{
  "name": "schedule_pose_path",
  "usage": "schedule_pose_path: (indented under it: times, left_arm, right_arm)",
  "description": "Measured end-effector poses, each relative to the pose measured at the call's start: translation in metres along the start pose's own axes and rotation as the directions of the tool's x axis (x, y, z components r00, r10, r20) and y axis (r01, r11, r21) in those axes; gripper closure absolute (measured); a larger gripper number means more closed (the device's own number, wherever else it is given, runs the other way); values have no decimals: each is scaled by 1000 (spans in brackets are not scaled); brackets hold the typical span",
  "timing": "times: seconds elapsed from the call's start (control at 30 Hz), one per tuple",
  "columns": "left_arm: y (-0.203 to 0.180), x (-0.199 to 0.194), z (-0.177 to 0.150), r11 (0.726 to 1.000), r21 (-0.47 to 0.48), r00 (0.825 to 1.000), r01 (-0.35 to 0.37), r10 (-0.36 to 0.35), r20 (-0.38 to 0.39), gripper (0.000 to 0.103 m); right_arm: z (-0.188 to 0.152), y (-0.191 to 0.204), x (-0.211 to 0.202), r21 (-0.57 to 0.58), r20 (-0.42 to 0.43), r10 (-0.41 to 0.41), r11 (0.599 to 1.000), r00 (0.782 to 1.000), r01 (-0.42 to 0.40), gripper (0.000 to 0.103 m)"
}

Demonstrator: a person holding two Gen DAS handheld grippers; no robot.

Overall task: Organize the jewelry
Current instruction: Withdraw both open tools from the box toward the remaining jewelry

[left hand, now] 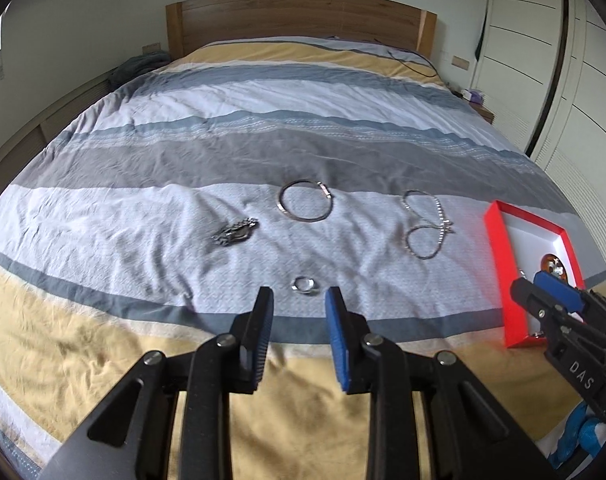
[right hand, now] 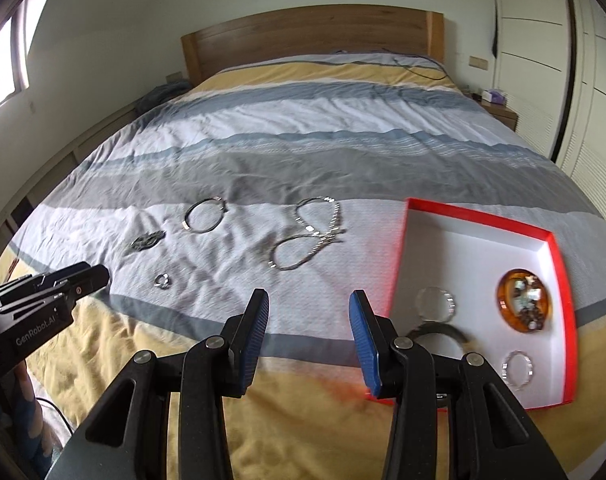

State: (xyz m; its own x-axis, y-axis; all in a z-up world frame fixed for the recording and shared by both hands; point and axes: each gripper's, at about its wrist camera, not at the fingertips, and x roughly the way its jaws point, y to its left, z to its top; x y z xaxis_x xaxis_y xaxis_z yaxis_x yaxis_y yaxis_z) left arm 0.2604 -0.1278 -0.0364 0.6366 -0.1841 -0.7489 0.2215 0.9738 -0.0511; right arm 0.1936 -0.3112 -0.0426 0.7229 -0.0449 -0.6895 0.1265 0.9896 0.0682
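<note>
Striped bedspread (right hand: 303, 152), loose bangle (right hand: 205, 216), chain (right hand: 307, 236), ring (right hand: 162, 280), red box (right hand: 483, 216) right

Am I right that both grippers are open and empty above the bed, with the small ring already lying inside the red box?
Not quite: the small ring is not in the red box; it lies on the bedspread, just ahead of the left gripper, as the left wrist view shows. The rest holds: the left gripper and right gripper are both open and empty.
</note>
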Motion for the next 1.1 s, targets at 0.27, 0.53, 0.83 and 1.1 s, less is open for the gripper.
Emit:
schedule_pose_path:
  times: [0.27,0.53,0.83,1.1]
  left_arm:
    - [24,12,-6,999,-54,1000,5,-6,-15,77]
    - [49,36,-16,994,-109,999,-34,29,-46,77]
    - [57,61,-17,982,-156,992,108,-117,-45,64]
    - [18,90,-5,997,-33,994,67,-69,-81,62]
  right_arm:
    - [-5,31,17,-53,-43,21,998,999,-23,61]
    - [-8,41,36,-76,-69,22,997,997,-27,61]
    - [5,35,68,-7,-81,21,1000,997,-21,49]
    - [33,20,110,107,-94,-10,994,996,21,39]
